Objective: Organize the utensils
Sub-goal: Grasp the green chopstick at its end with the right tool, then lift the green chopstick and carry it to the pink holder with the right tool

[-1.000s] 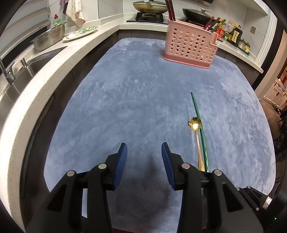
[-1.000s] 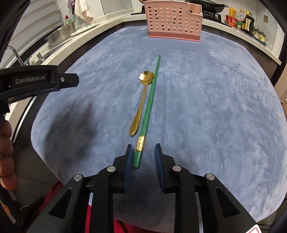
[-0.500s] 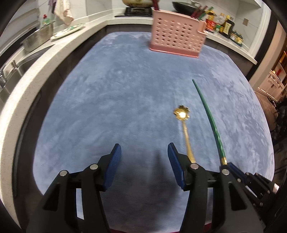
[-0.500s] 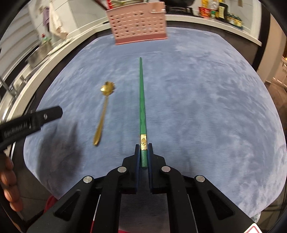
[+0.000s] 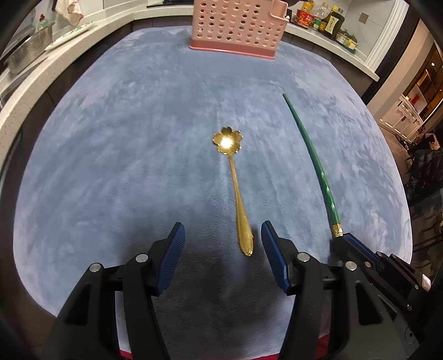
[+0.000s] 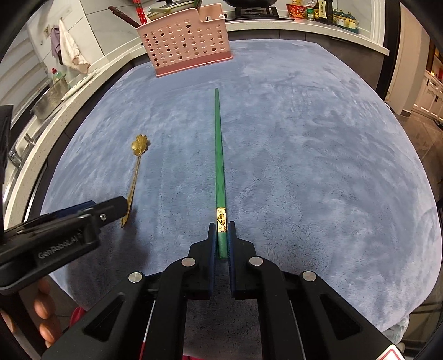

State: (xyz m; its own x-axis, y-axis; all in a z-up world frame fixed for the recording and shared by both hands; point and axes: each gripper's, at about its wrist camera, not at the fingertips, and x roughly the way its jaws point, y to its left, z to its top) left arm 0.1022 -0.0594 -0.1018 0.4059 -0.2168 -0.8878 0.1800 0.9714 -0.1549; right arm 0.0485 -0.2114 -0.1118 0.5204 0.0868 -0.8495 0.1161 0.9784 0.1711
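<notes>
A gold spoon [image 5: 234, 177] with a flower-shaped bowl lies on the blue-grey mat; it also shows in the right wrist view [image 6: 136, 169]. My left gripper [image 5: 221, 238] is open, its fingers either side of the spoon's handle end, not touching it. My right gripper [image 6: 221, 235] is shut on the butt end of a green chopstick [image 6: 219, 155], which points forward above the mat toward the pink utensil holder [image 6: 185, 41]. The chopstick [image 5: 313, 157] and holder [image 5: 238, 27] also show in the left wrist view. The holder has several utensils in it.
The mat [image 5: 124, 138] covers the table. A white counter [image 5: 41, 72] with a metal basin [image 5: 25, 52] and plate runs along the left. Bottles [image 5: 326, 19] stand on the back counter. A stove with a pan [image 6: 249, 5] is behind the holder.
My right gripper closed on the chopstick and lifted it off the mat, away from the spoon. My left gripper moved right and now straddles the spoon's handle end.
</notes>
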